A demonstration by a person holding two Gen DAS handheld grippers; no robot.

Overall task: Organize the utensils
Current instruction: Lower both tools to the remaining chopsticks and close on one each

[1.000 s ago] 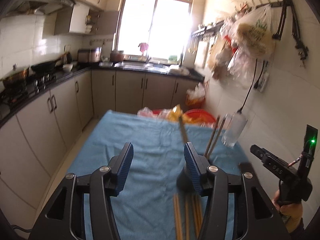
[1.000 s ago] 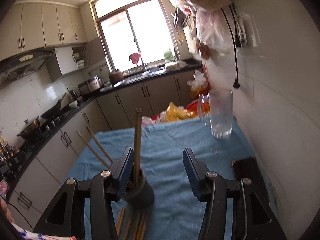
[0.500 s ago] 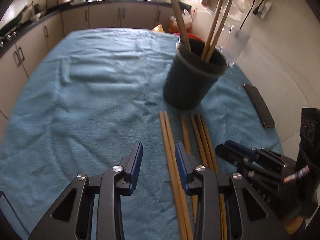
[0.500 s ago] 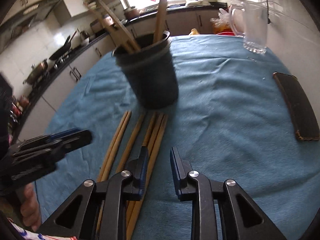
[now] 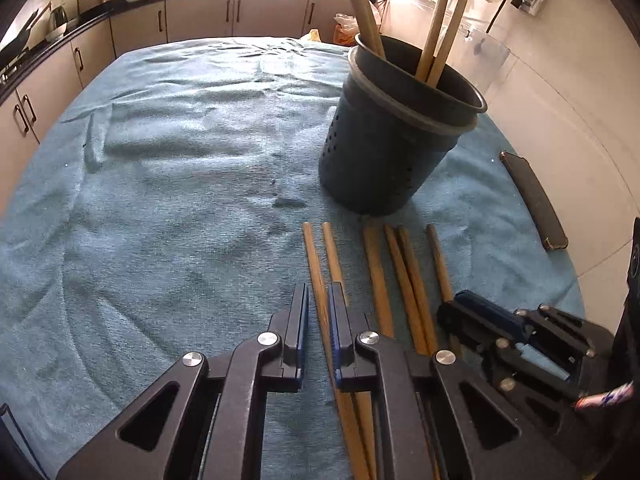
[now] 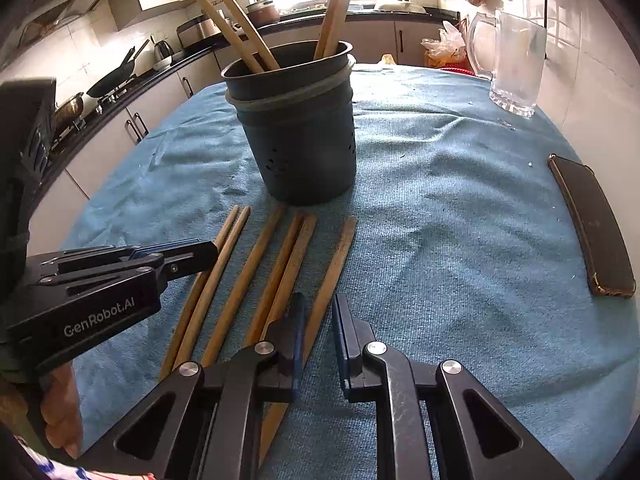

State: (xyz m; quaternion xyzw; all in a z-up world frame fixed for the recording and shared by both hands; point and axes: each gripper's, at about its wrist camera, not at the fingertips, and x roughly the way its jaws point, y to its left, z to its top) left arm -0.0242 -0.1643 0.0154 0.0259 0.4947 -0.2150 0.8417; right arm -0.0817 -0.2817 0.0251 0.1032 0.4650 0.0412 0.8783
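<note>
A dark utensil holder (image 5: 384,152) (image 6: 304,148) stands on the blue cloth with a few wooden chopsticks upright in it. Several more chopsticks (image 5: 376,264) (image 6: 256,272) lie side by side in front of it. My left gripper (image 5: 318,312) is down at the cloth, its jaws closing, the pads pressing the leftmost chopstick (image 5: 314,264). In the right wrist view its tip (image 6: 192,254) sits over that same side. My right gripper (image 6: 318,316) has its jaws closing around the rightmost chopstick (image 6: 340,256), with a gap still showing beside it; its tip (image 5: 452,308) shows in the left wrist view.
A dark phone (image 5: 536,204) (image 6: 592,228) lies near the cloth's right edge by the tiled wall. A glass jug (image 6: 516,64) stands at the back right. Kitchen cabinets and a stove run along the left. A person's hand (image 6: 60,412) holds the left gripper.
Both grippers have come down from above the holder and tipped toward the cloth. Their jaws have narrowed from wide apart to close around a chopstick each.
</note>
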